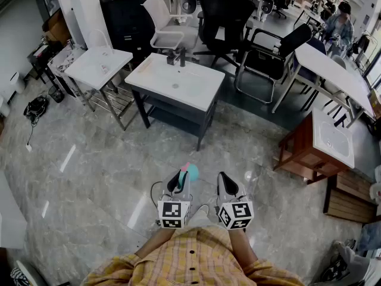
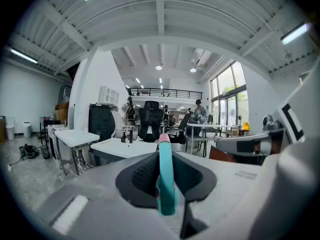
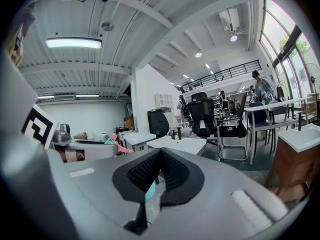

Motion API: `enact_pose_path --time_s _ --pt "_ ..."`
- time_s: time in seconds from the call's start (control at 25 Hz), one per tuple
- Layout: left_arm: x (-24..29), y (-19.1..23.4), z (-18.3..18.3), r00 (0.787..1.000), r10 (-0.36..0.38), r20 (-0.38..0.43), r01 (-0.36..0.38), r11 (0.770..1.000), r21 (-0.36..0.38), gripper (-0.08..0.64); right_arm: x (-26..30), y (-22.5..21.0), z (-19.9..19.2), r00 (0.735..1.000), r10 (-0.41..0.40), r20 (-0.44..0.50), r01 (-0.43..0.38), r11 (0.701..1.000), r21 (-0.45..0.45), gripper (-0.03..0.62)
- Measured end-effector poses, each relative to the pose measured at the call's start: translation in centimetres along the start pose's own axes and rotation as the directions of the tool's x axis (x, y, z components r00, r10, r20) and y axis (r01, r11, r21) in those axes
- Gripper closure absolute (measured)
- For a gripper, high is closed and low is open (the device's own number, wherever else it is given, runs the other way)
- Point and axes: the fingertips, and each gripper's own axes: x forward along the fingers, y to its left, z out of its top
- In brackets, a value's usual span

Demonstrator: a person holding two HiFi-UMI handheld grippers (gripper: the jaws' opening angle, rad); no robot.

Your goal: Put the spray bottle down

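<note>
The spray bottle (image 1: 189,173) has a teal head and a pink trigger. It stands upright between the jaws of my left gripper (image 1: 178,186), which is shut on it, close in front of the person's body and above the floor. In the left gripper view the teal head (image 2: 165,179) fills the gap between the dark pads, with the pink tip (image 2: 163,137) on top. My right gripper (image 1: 228,186) hangs beside it to the right, its pads (image 3: 172,176) closed together and holding nothing. From the right gripper view, the bottle's pink trigger (image 3: 120,147) shows at left.
A dark-framed stand with a white sink top (image 1: 178,82) stands ahead on the marble floor, with a smaller white table (image 1: 98,64) to its left. A wooden cabinet with a basin (image 1: 315,148) is at right. Office chairs (image 1: 223,11) and a long white table (image 1: 333,70) lie farther back.
</note>
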Motion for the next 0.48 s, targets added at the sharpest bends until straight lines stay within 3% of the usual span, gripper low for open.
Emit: enact_pose_path --time_s 0.48 --pt "5.0 -0.2 1.0 1.000 -0.001 -0.005 0.001 1.000 -0.008 0.489 3.4 -4.0 1.0 1.000 0.017 0.018 -0.018 0.999 0.041 0.591"
